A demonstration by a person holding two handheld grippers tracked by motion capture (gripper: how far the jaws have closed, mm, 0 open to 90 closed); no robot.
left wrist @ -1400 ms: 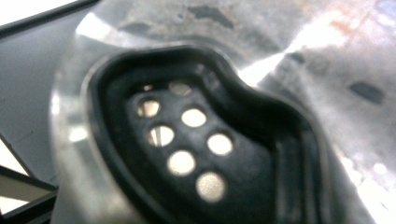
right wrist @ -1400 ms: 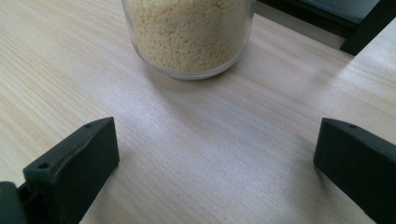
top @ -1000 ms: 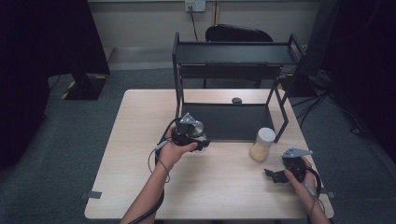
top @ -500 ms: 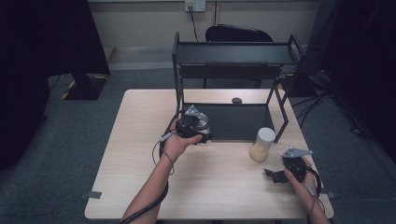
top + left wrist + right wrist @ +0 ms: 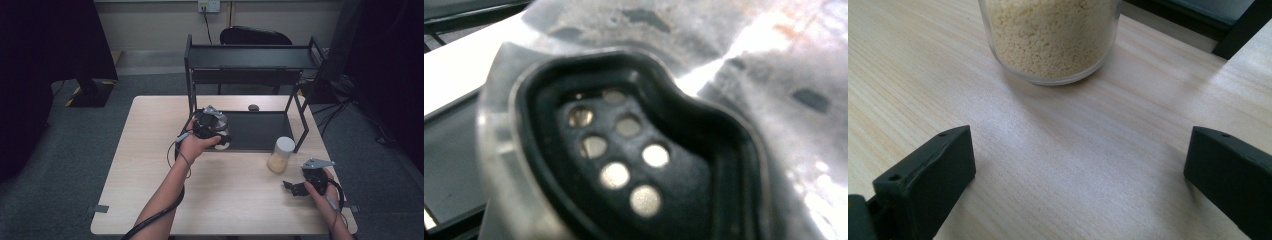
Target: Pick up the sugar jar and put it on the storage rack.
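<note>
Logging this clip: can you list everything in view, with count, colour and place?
table: 1, light wood, centre of the high view
shelf rack: 1, black, two tiers, standing on the table's far half
jar: 1, clear with white lid, pale grains inside, by the rack's right front leg
small dark object: 1, on the table behind the lower shelf; too small to identify
chair: 1, black, behind the rack
shaker: 1, silvery with black perforated top, held at the rack's lower shelf
left gripper: 1, black, shut on the shaker
right gripper: 1, black, jaws wide open, facing the jar
</note>
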